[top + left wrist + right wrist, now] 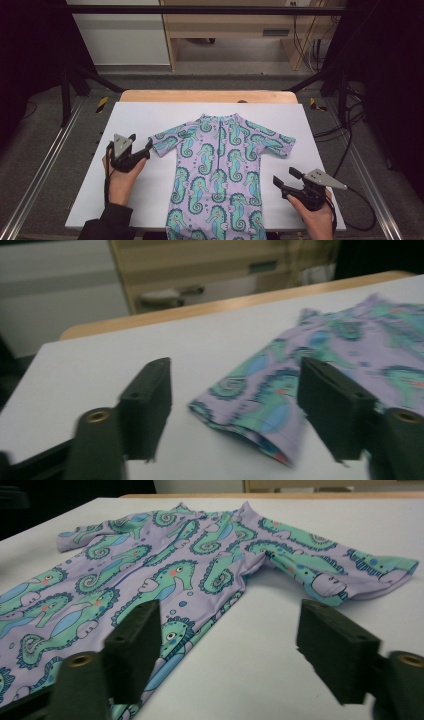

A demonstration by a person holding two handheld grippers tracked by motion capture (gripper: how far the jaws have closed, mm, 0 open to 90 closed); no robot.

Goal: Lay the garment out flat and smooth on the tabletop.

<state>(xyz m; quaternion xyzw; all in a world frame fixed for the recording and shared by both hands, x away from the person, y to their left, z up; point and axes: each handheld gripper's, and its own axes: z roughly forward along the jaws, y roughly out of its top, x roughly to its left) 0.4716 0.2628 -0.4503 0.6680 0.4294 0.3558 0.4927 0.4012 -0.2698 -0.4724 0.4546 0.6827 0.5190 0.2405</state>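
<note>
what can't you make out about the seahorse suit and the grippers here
- Seahorse suit, high view: its leg ends are cut off by the bottom edge.
- Same suit, left gripper view: print blurred; the sleeve runs behind the black jaw at the right.
- Left gripper, high view: too small to tell whether its tips touch the sleeve.
- Right gripper: the person's forearm is cut off below.

Left tool [148, 146]: near left of the scene, pointing right and slightly far; jaws stand wide apart, nothing pressed between them.
Left hand [120, 175]: wrapped around the tool's body from below; dark sleeve at the near edge.
Right tool [286, 178]: near right, pointing left and slightly far; jaws spread wide, holding nothing.
Right hand [315, 212]: grips its tool from beneath, forearm entering from the near edge.
</note>
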